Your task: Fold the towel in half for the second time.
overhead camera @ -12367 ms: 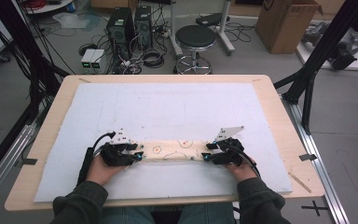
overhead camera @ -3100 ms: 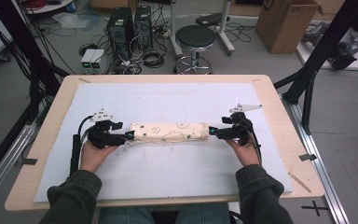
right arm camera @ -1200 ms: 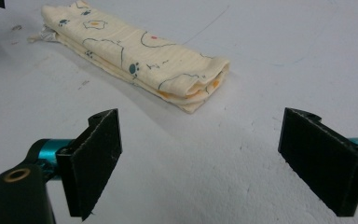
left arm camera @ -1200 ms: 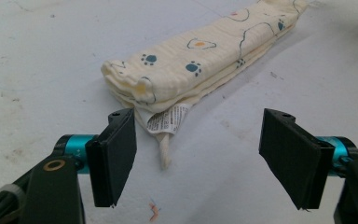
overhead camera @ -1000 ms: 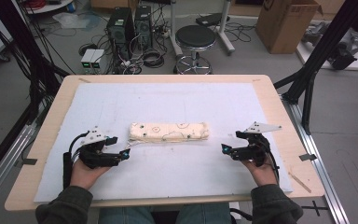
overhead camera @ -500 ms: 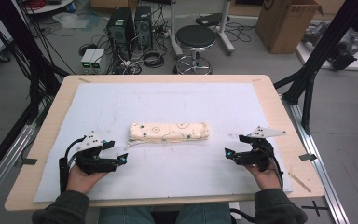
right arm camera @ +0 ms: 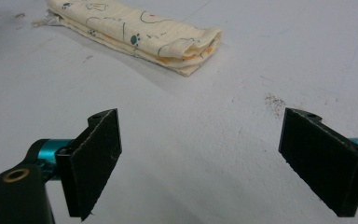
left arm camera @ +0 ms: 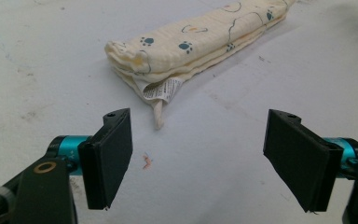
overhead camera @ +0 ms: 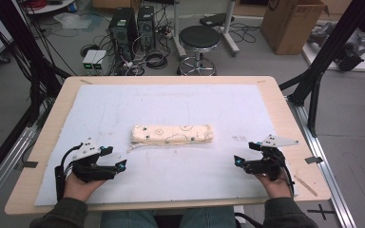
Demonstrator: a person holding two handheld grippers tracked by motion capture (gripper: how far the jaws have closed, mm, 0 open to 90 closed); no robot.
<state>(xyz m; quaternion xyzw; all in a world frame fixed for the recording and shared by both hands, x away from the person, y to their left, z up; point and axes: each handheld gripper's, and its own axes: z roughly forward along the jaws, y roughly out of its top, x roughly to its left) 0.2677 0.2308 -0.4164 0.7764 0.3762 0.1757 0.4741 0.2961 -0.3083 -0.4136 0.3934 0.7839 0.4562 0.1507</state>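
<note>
A cream cloth [overhead camera: 172,135] printed with paw marks lies folded into a long narrow bundle at the middle of the white mat [overhead camera: 171,104]. Its near end with a white care label [left arm camera: 161,88] faces the left gripper view; its folded end [right arm camera: 191,49] faces the right gripper view. My left gripper [overhead camera: 118,158] rests at the front left of the mat, open, jaws wide apart with nothing between them [left arm camera: 198,161]. My right gripper [overhead camera: 237,161] sits at the front right, also open and holding nothing [right arm camera: 198,158]. Both are well clear of the cloth.
The mat covers a wooden table [overhead camera: 285,114]. Beyond the far edge stand a black stool [overhead camera: 198,40], computer towers [overhead camera: 132,23] with cables and a cardboard box [overhead camera: 290,23]. Black frame posts [overhead camera: 323,61] rise at both sides. A dark speck [right arm camera: 274,100] marks the mat.
Both grippers let go of the folded cloth's ends, opened, and drew back toward the front corners of the mat. The cloth stays at the middle.
</note>
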